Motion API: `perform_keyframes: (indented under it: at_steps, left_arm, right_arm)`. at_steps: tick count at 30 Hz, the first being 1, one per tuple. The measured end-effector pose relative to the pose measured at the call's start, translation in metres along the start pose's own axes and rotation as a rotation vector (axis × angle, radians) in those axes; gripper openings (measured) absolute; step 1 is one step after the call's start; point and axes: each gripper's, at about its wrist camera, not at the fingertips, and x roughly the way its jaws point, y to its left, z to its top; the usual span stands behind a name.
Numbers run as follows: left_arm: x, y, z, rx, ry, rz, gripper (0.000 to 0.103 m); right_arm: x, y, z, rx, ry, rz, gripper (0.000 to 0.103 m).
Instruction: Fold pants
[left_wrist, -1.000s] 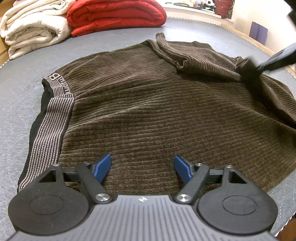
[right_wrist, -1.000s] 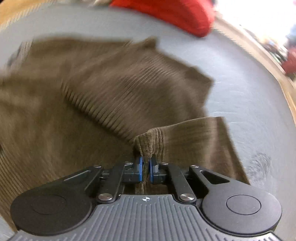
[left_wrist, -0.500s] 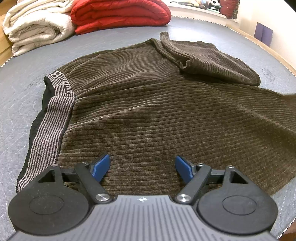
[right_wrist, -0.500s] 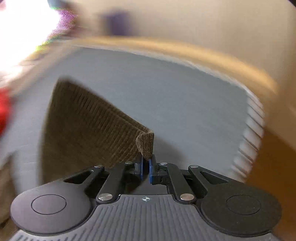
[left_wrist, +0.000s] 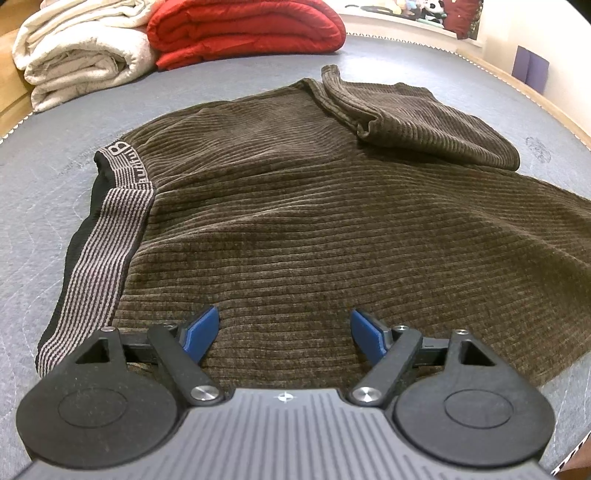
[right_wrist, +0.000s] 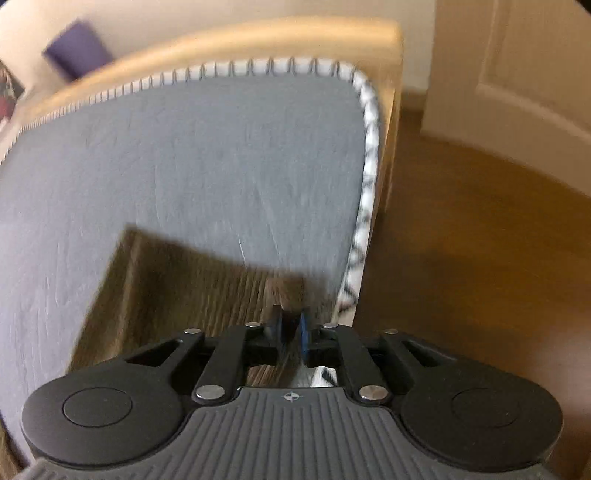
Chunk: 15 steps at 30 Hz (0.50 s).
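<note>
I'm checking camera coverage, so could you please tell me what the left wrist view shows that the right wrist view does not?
Only left wrist: the pants' striped waistband, red blanket, white blanket, and the open left hand-held gripper.
Only right wrist: the wooden floor, and the right hand-held gripper shut on a pant leg.
Both: brown corduroy pants on the grey mattress.

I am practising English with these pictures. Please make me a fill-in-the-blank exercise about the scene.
1. The left gripper is ____ above the brown pants.
2. The right gripper is shut on the ____.
3. Behind the pants, the folded blanket beside the white one is ____.
4. The striped waistband lies on the ____ side of the left wrist view.

Missing words: open; pants; red; left
</note>
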Motion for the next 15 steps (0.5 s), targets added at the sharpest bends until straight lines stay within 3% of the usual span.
perform_keyframes:
  at_steps: [2,4,7,8,11,15]
  left_arm:
    - [0.001,-0.002,-0.001,0.011,-0.003,0.005,0.083]
    - [0.002,-0.002,-0.001,0.012,-0.005,0.004,0.084]
    - [0.002,-0.002,-0.003,0.009,-0.011,0.003,0.085]
    - [0.002,-0.002,-0.003,0.008,-0.015,0.004,0.085]
    - [0.001,-0.002,-0.006,0.001,-0.023,0.010,0.085]
    - [-0.001,-0.005,-0.009,-0.008,-0.035,0.027,0.085]
  right_arm:
    - [-0.024,0.011,0.006,-0.020,-0.158,-0.006,0.015]
    - [-0.027,0.023,0.010,-0.047,-0.237,0.115,0.017]
    - [-0.008,0.052,0.017,-0.138,-0.122,0.420,0.025]
    - [0.001,0.063,0.016,-0.164,-0.077,0.465,0.025]
    - [0.031,0.088,0.013,-0.190,0.020,0.484,0.029]
    - [0.068,0.114,0.017,-0.178,0.086,0.415,0.043]
